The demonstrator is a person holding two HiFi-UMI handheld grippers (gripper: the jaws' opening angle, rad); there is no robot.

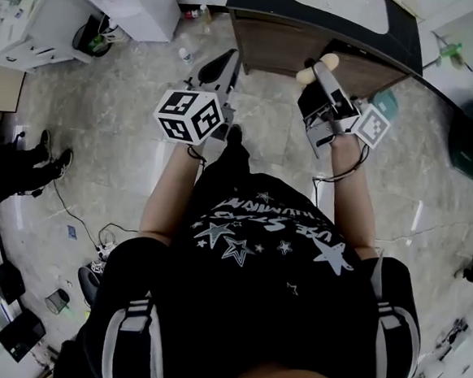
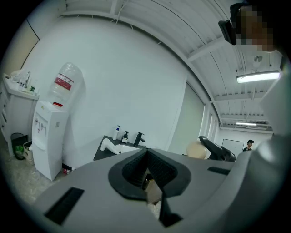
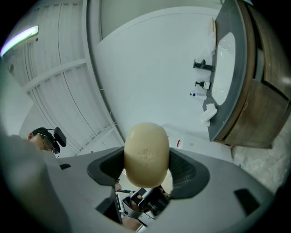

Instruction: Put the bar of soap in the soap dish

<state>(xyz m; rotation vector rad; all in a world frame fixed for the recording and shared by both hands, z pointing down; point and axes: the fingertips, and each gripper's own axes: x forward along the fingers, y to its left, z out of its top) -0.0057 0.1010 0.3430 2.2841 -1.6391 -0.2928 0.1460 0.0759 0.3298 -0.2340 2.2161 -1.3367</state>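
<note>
Two ribbed dark pads of the right gripper point(image 3: 146, 172) clamp a smooth, rounded cream bar of soap point(image 3: 146, 152) at frame centre, while the jaws of the left gripper point(image 2: 148, 175) sit pressed together, empty.

shirt point(image 1: 274, 228): white print with stars is showing upside down, letters too warped to read | water bottle point(image 2: 64, 79): is wearing a red label, print too small | left gripper point(image 1: 219, 67), right gripper point(image 1: 323, 75): cubes are carrying black-and-white square markers, no letters | bar of soap point(image 3: 146, 152): is showing a faint stamp, unreadable
</note>
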